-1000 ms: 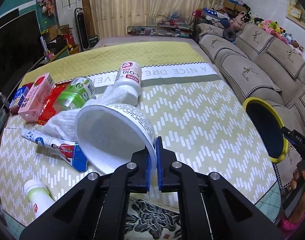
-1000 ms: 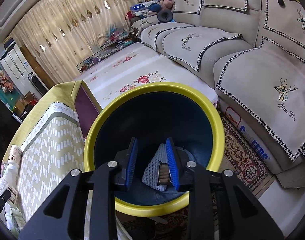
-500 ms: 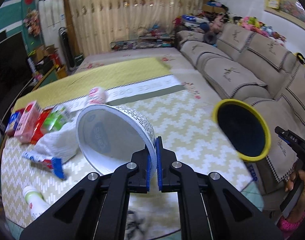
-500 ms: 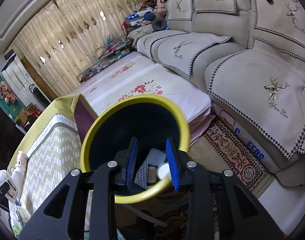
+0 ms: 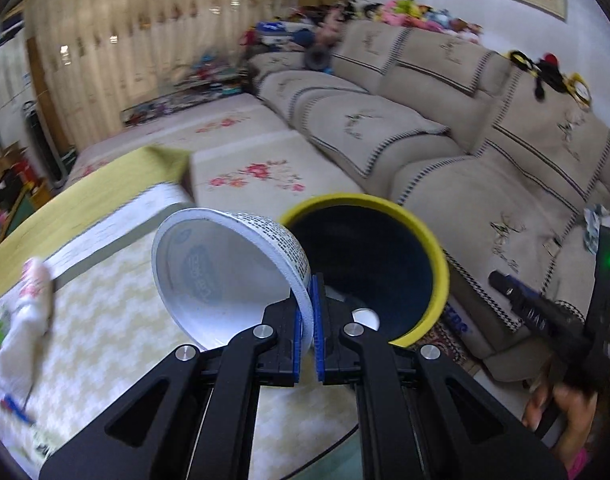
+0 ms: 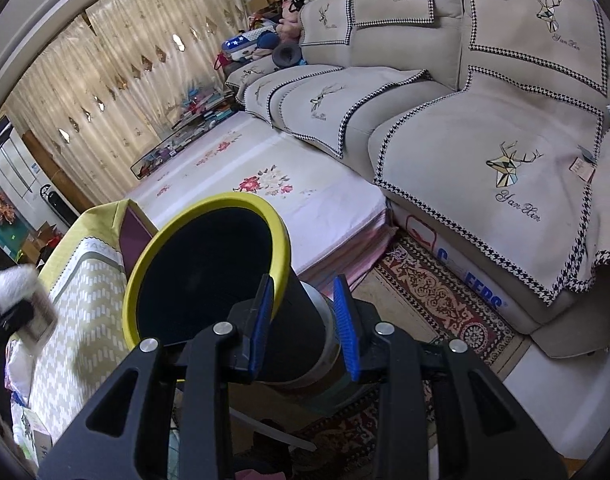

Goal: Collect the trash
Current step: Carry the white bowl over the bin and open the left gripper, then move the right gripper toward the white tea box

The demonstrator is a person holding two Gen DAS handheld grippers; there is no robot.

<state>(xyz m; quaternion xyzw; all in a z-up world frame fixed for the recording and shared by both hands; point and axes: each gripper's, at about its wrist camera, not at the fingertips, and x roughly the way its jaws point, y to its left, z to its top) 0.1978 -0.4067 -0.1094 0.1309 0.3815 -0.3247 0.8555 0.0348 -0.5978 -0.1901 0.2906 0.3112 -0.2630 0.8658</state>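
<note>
My left gripper (image 5: 311, 292) is shut on the rim of a white paper bowl (image 5: 221, 272), which hangs tilted over the table's right edge with its opening towards the camera. Just beyond it stands the dark bin with a yellow rim (image 5: 437, 264), with a white round lid lying inside. In the right wrist view my right gripper (image 6: 303, 284) hovers open over the near outer side of the bin (image 6: 277, 240), nothing pressed between its blue pads. The bowl (image 6: 13, 284) shows as a white blur at the far left. The right gripper (image 5: 499, 280) is also in the left wrist view, right of the bin.
The table with a yellow-green patterned cloth (image 5: 117, 320) fills the left, with blurred trash (image 5: 29, 292) at its left edge. A beige sofa (image 6: 485, 140) runs along the right, a patterned rug (image 6: 437, 292) lies before it, and a white floral mat (image 6: 265, 184) lies behind the bin. A hand (image 5: 561, 404) holds the right gripper.
My left gripper has swung right with the bowl, from over the trash pile to beside the bin. My right gripper has drawn back from inside the bin to its outer side.
</note>
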